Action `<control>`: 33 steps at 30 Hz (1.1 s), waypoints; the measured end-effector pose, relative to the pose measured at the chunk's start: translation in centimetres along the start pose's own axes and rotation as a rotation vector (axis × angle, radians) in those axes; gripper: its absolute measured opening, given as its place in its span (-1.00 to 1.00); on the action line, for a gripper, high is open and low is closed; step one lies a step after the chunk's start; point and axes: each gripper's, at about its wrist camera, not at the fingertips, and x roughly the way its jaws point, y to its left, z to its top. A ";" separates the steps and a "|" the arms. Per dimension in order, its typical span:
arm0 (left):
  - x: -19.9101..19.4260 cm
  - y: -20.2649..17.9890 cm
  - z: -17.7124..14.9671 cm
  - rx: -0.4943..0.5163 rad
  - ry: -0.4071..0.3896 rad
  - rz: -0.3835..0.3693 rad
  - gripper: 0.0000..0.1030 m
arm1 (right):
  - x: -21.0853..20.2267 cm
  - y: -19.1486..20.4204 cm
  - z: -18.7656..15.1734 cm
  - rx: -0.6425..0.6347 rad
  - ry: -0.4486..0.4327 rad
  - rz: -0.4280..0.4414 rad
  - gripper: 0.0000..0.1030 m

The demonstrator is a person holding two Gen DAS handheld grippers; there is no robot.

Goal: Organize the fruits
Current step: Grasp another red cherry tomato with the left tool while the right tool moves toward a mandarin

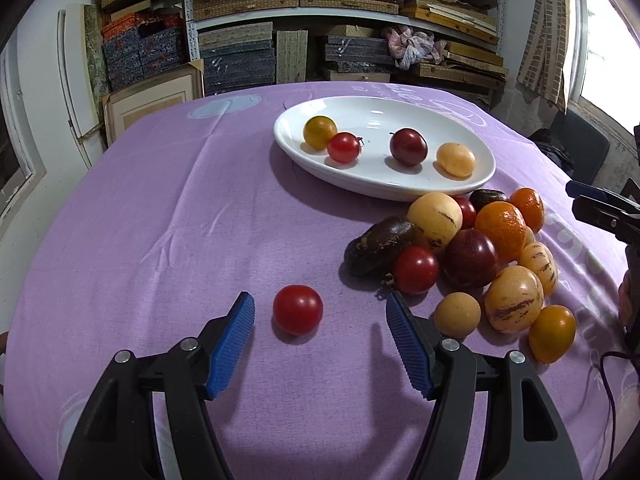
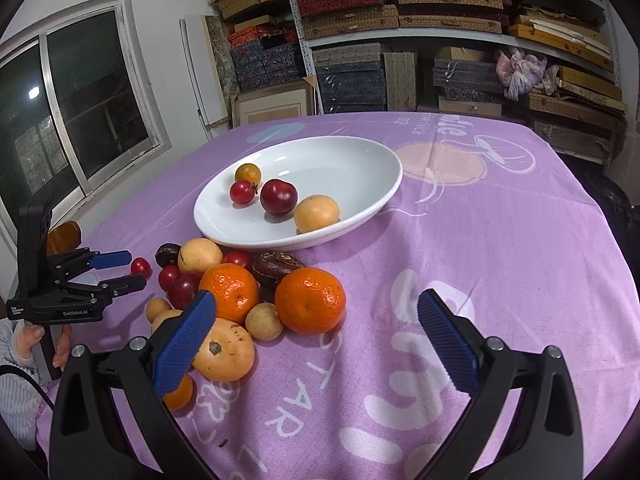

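the left gripper hangs low over the purple worktop with its jaws apart and nothing between the pads. a lone red tomato sits on the cloth just ahead of them, between the two blue tips and a touch toward the left one – at about twelve o'clock from the jaws in the left wrist view. it is round, so it has no long axis to line up with; my guess is that a straight push forward followed by a squeeze would take it. the tomato lies apart from the heap of fruit, which spreads out at about two o'clock from these jaws, its nearest red piece close to the right-hand tip. beyond, at twelve to one o'clock, stands the white plate, which already carries four small fruits: a yellow-green one, a red one, a dark red one and a pale orange one. the right gripper has its jaws wide apart and empty. an orange at the near edge of the heap lies ahead of them, roughly at twelve o'clock and nearer the left-hand tip, not yet between the pads. for the lone tomato the left hand is plainly the nearer; for the oranges, the right. the sorting looks to be in its early part – most of the fruit is still off the plate.
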 end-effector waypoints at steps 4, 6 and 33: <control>0.3 -0.1 0.0 -0.005 0.018 -0.026 0.33 | 0.3 -0.1 0.0 -0.002 0.015 -0.018 0.92; 0.5 0.1 0.1 -0.016 0.024 -0.039 0.33 | 0.4 0.0 0.0 -0.004 0.023 -0.019 0.92; 1.0 1.4 0.2 -0.088 0.051 -0.069 -0.38 | 1.9 1.8 -0.7 -0.108 0.087 -0.042 0.91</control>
